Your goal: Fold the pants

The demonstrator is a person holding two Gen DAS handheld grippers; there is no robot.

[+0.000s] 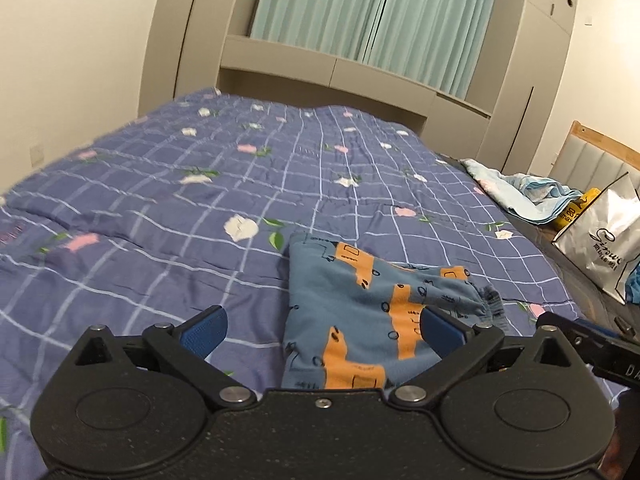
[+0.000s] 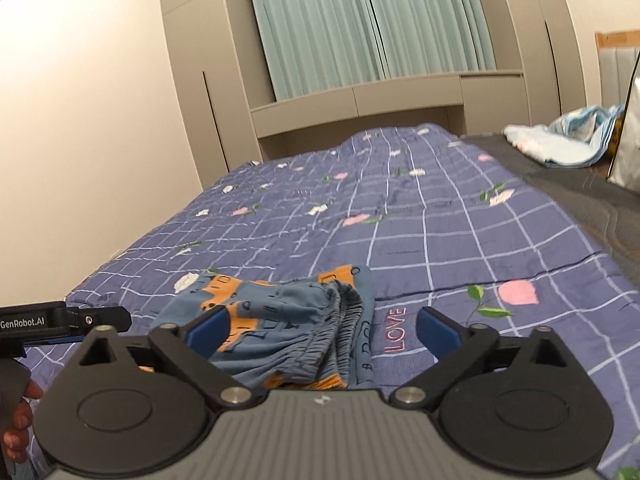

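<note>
The pants are small, blue with orange vehicle prints, and lie folded into a compact bundle on the purple checked bedspread. In the right wrist view the pants show their gathered elastic waistband on top, facing the camera. My left gripper is open above the bundle's near left part, its blue pads wide apart and clear of the cloth. My right gripper is open too, over the bundle's right edge, nothing pressed between its pads. The left gripper shows at the left edge of the right wrist view.
A light blue crumpled cloth lies at the bed's far right, next to a white shopping bag and a yellow box. Grey cabinets and green curtains stand beyond the bed. A hand holds the left gripper.
</note>
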